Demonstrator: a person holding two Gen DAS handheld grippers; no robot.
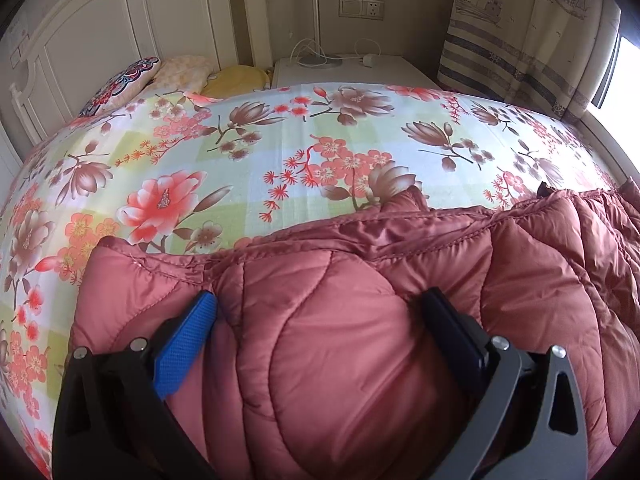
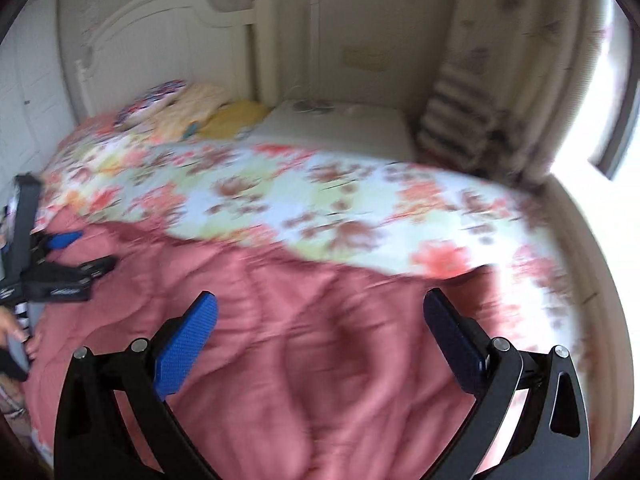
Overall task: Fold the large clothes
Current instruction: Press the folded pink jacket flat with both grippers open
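A large pink quilted down coat (image 1: 340, 320) lies spread on the near part of a bed with a floral sheet (image 1: 260, 160). My left gripper (image 1: 320, 300) is open, its blue-padded fingers (image 1: 188, 340) wide apart and low over the coat, close to its surface. In the right wrist view, which is blurred by motion, the coat (image 2: 300, 340) fills the foreground. My right gripper (image 2: 320, 300) is open and empty above it. The left gripper (image 2: 76, 252) also shows there at the far left, open over the coat's left part.
Pillows (image 1: 128, 80) lie by the white headboard (image 1: 100, 32). A white nightstand (image 1: 348, 72) with cables stands beyond the bed. A curtain (image 1: 532, 40) and bright window are at the right. A hand (image 2: 16, 336) shows at the left edge.
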